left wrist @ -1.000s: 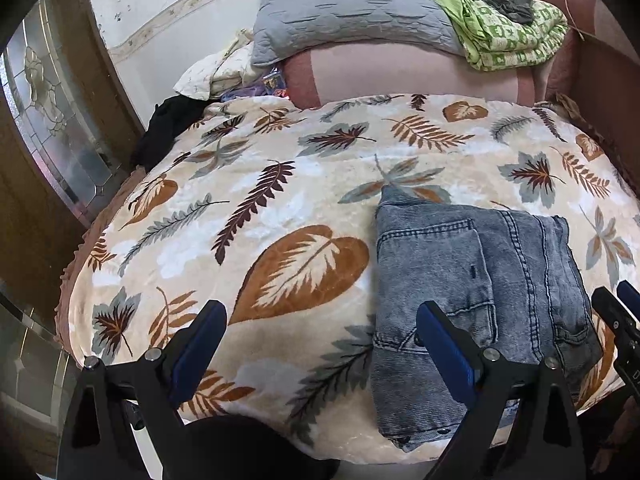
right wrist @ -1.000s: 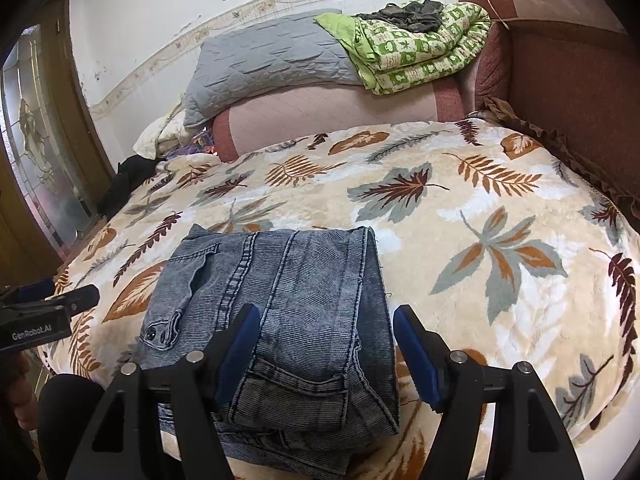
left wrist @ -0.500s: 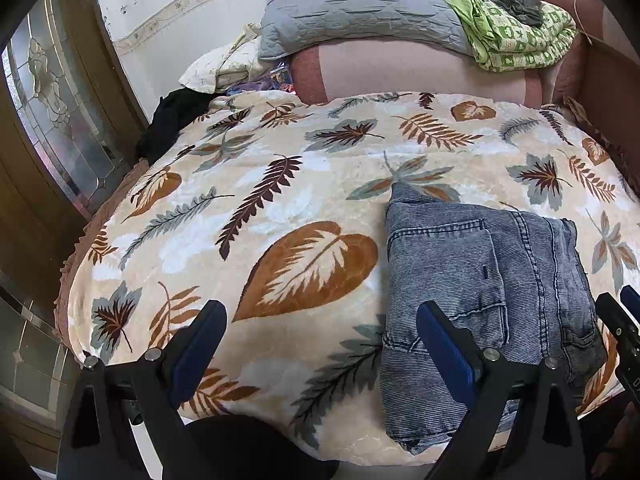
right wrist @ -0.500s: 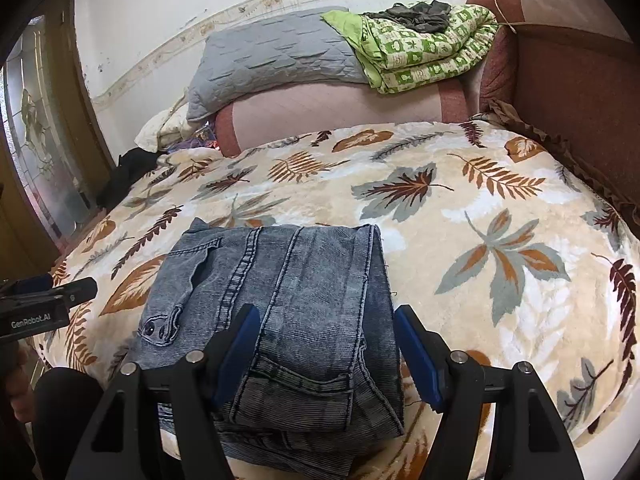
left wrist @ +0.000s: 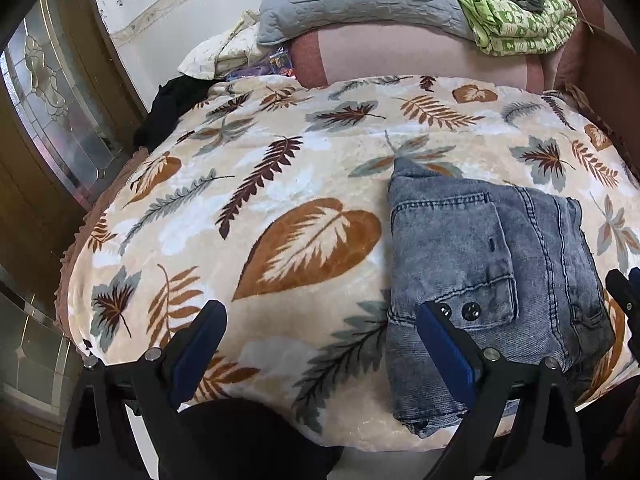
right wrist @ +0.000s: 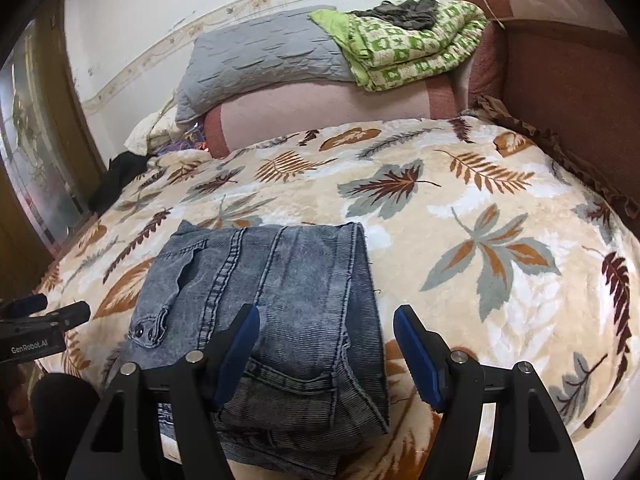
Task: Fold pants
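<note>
1. The pants lay folded into a compact stack at the bed's near edge.
2. Left hand-held gripper and right hand-held gripper both gaped empty.
3. Seemingly little remained.

Each gripper is black plastic with blue pads inside its fingers and silver screw heads on the finger arms. The left gripper carries white "GenRobot.AI" lettering on its side. Dark clothing shows below.
</note>
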The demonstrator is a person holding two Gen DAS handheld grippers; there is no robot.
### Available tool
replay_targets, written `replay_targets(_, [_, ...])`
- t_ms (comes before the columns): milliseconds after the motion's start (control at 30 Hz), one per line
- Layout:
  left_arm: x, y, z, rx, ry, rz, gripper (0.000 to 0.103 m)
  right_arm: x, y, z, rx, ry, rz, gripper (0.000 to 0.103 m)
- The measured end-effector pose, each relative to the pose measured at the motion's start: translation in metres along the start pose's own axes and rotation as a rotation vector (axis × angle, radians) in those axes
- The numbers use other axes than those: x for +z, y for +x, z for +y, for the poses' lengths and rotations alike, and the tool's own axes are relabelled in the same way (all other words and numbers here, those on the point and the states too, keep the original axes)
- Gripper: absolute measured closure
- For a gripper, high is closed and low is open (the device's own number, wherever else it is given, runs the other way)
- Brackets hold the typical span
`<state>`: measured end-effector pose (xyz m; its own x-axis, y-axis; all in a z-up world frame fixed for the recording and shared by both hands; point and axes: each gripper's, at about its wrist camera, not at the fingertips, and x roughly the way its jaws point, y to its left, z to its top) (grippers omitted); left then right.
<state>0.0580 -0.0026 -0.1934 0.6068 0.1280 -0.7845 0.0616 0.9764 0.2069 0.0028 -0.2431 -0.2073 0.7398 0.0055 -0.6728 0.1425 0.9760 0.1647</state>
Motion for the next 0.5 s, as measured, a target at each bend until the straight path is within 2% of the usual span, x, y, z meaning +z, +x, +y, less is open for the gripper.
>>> replay_targets(267, [-0.003, 0.005, 0.001, -0.002, -0.005, 0.012, 0.007, -0.007, 0.001, 0.021, 0.0, -0.107, -0.004, 0.03])
replay_targets(500, [-0.003, 0.008, -0.003, -0.002, 0.004, 0.017, 0.007, -0.006, 0.003, 0.022, 0.018, -0.102, 0.003, 0.03])
